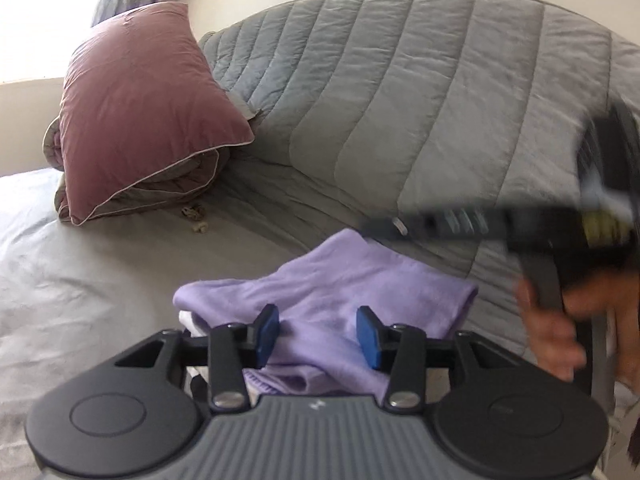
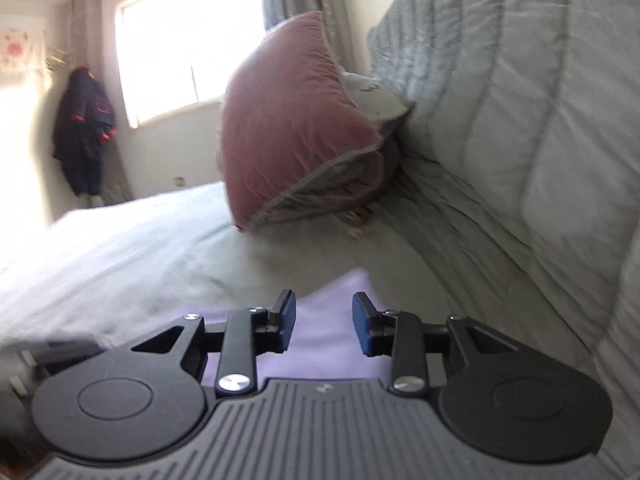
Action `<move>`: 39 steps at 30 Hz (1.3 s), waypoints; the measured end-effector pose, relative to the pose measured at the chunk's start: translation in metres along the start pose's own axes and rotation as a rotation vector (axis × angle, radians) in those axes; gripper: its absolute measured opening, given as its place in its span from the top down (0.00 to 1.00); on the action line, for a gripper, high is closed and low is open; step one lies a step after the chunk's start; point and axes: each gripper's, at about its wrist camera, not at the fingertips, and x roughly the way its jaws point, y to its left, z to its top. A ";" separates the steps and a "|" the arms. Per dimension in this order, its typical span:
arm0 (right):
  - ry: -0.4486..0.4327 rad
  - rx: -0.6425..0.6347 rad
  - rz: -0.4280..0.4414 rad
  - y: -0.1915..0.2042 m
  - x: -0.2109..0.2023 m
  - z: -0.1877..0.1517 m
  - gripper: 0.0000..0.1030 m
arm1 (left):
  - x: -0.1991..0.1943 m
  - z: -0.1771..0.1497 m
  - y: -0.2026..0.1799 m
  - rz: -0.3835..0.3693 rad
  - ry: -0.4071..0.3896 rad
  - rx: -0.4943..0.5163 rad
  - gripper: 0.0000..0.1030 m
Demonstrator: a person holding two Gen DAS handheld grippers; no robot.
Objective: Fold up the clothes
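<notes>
Tongs apparently free above lilac garment.

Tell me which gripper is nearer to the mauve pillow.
Left, though only as a judgement. The left gripper hangs open over the lilac garment, nearer the mauve pillow. The right gripper sits on the garment's far side from it.

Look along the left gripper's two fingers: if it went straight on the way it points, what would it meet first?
Most likely the lilac garment on the bed: it lies right ahead of the open left gripper, between and beyond the pads. Depth is hard to judge in this view.
</notes>
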 end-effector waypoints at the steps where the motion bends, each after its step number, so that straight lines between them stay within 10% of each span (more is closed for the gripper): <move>1: 0.020 -0.001 0.026 0.001 0.008 0.006 0.65 | -0.001 -0.002 -0.001 -0.003 -0.002 0.012 0.56; 10: 0.152 -0.079 -0.139 -0.006 0.074 -0.007 0.76 | -0.006 -0.013 0.000 -0.055 -0.023 0.065 0.53; 28: 0.002 -0.064 -0.084 0.017 -0.040 -0.037 0.64 | -0.031 -0.006 0.006 -0.043 -0.061 0.006 0.50; 39: 0.013 0.013 -0.182 0.064 -0.092 -0.043 0.25 | -0.091 -0.008 -0.003 0.158 0.062 -0.065 0.28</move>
